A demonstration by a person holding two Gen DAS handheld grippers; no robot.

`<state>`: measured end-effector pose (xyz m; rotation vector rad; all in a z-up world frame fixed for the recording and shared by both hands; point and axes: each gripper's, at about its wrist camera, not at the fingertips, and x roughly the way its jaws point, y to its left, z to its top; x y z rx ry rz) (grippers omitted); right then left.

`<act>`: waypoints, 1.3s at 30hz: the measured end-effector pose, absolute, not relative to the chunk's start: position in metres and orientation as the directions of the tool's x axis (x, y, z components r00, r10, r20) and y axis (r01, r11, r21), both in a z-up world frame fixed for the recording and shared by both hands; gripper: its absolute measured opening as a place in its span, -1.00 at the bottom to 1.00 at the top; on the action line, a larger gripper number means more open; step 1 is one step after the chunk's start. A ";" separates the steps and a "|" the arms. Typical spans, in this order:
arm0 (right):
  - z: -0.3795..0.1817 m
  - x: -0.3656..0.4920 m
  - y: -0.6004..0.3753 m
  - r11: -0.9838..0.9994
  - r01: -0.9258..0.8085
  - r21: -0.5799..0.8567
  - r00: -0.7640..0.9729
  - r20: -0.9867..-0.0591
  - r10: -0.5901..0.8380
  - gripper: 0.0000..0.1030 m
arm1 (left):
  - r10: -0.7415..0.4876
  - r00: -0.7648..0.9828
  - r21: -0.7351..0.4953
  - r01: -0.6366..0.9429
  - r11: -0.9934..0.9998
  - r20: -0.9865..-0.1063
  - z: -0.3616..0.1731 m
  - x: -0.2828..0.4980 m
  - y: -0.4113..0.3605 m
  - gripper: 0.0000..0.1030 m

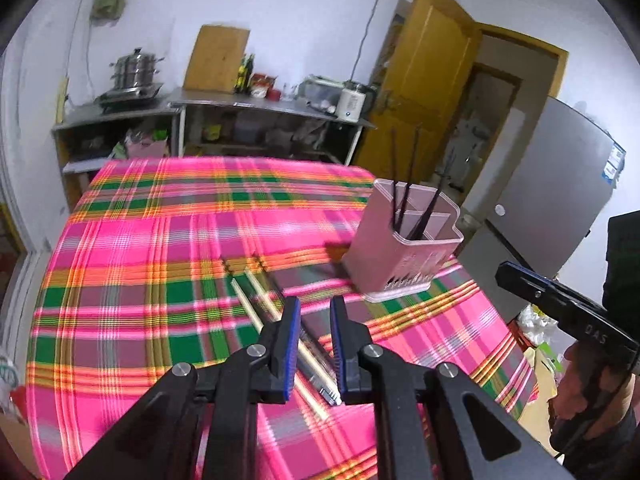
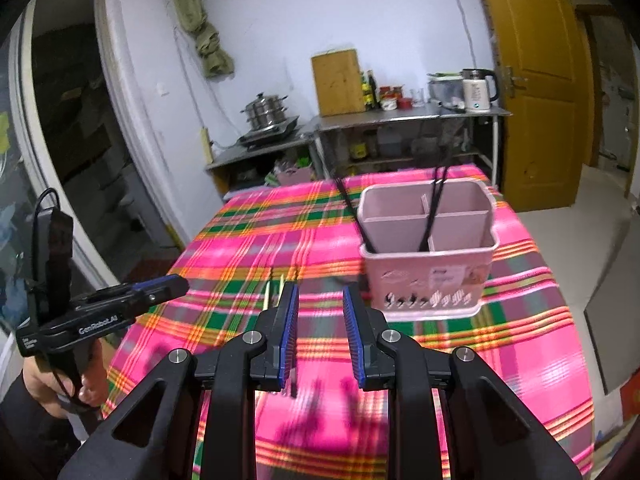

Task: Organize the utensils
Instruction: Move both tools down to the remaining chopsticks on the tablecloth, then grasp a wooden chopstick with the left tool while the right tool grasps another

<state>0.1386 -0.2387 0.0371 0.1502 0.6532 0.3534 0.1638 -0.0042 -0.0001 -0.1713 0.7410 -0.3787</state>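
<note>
Left wrist view: left gripper hangs open over loose chopsticks mid-table, probably to grab one. Right gripper waits open too. Caddy near the right edge holds dark chopsticks.

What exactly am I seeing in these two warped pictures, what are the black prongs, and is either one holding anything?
Each picture comes from a wide-angle camera mounted on a hand-held gripper, looking out along its two blue-padded fingers. No robot arm: a person holds one tool in each hand.

In the left wrist view, the left gripper is open and empty above loose chopsticks lying on the plaid tablecloth. The other tool shows at the right edge.

In the right wrist view, the right gripper is also open and empty, facing the pink utensil holder, whose compartments already hold a few dark chopsticks standing up. The left tool appears at the left edge, in the person's hand.
</note>
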 end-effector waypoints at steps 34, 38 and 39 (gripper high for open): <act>-0.046 0.185 -0.191 0.918 -0.322 0.232 0.594 -0.706 0.387 -0.54 | -0.263 0.563 -0.270 0.073 0.960 -0.783 -0.126 0.250 -0.009 -0.45; -0.047 0.187 -0.193 0.918 -0.319 0.236 0.592 -0.706 0.387 -0.54 | -0.213 0.579 -0.204 0.081 0.976 -0.787 -0.126 0.252 -0.018 -0.45; -0.047 0.188 -0.193 0.918 -0.319 0.237 0.592 -0.706 0.388 -0.54 | -0.204 0.582 -0.194 0.080 0.978 -0.787 -0.126 0.251 -0.018 -0.45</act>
